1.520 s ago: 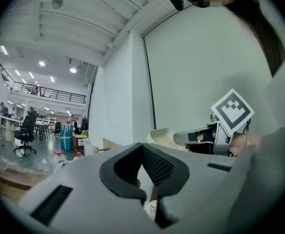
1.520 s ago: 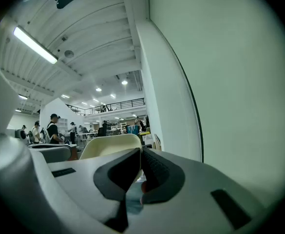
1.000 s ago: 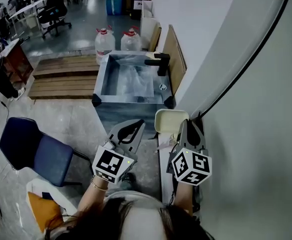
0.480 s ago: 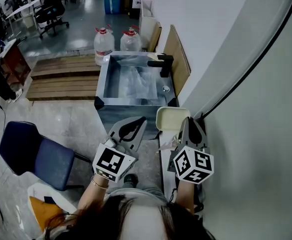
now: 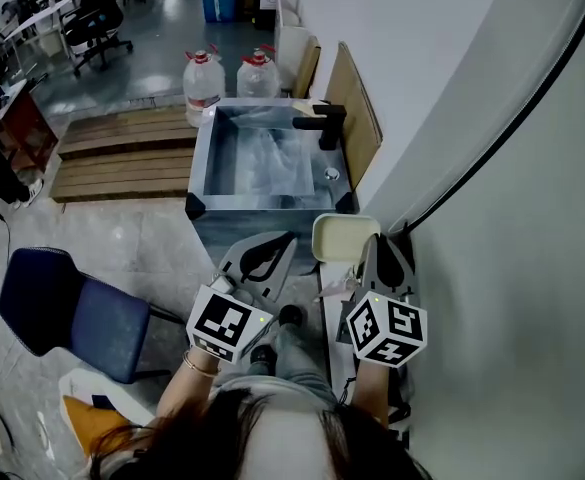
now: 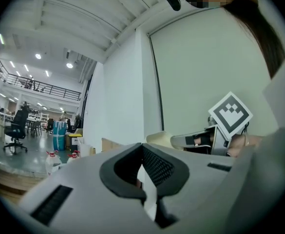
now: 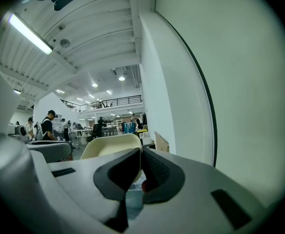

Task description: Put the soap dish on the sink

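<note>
Two claws are raised before us: our right claw (image 5: 377, 242) grips the rim of the cream plastic soap dish (image 5: 341, 237), held aloft just short of the grey square sink (image 5: 199, 164), and our left claw (image 5: 283, 239) is clenched on nothing. Setting it down remains.

I can read no words, brands or numbers anywhere; my left hand-held gripper (image 5: 278, 244) and right hand-held gripper (image 5: 377, 242) bear only black-and-white square markers (image 5: 224, 326), no letters
</note>
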The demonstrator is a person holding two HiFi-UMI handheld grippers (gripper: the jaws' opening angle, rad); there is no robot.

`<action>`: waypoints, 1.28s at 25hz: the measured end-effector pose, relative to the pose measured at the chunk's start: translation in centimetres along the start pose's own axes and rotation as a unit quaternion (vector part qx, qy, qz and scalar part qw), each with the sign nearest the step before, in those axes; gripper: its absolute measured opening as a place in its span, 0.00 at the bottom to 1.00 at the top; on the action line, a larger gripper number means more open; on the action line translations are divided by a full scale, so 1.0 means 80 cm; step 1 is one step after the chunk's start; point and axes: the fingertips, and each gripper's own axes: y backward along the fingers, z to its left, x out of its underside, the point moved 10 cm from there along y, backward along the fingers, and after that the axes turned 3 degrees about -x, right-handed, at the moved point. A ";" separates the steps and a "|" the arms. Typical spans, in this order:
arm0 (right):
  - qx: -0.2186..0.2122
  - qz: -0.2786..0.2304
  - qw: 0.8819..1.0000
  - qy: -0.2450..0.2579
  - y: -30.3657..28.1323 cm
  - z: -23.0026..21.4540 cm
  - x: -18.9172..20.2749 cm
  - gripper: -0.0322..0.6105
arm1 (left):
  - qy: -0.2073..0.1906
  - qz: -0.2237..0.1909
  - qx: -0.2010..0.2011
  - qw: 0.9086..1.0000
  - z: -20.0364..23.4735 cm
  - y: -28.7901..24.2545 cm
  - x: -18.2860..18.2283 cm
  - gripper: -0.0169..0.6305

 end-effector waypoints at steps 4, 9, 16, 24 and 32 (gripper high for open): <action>0.000 0.001 1.000 0.000 -0.014 -0.009 -0.002 0.10 | 0.001 0.004 0.001 1.000 0.004 -0.015 0.001 0.04; -0.004 0.007 1.000 -0.003 -0.039 -0.022 0.001 0.10 | 0.001 0.006 -0.002 1.000 0.012 -0.040 0.003 0.04; -0.010 0.017 1.000 0.002 -0.077 -0.041 0.007 0.10 | 0.000 0.013 -0.002 1.000 0.023 -0.080 0.010 0.04; -0.017 0.027 0.999 0.004 -0.120 -0.060 0.005 0.10 | 0.001 0.018 -0.004 1.000 0.039 -0.120 0.014 0.04; -0.024 0.040 0.999 0.008 -0.160 -0.071 0.011 0.10 | 0.003 0.020 -0.008 1.000 0.059 -0.153 0.020 0.04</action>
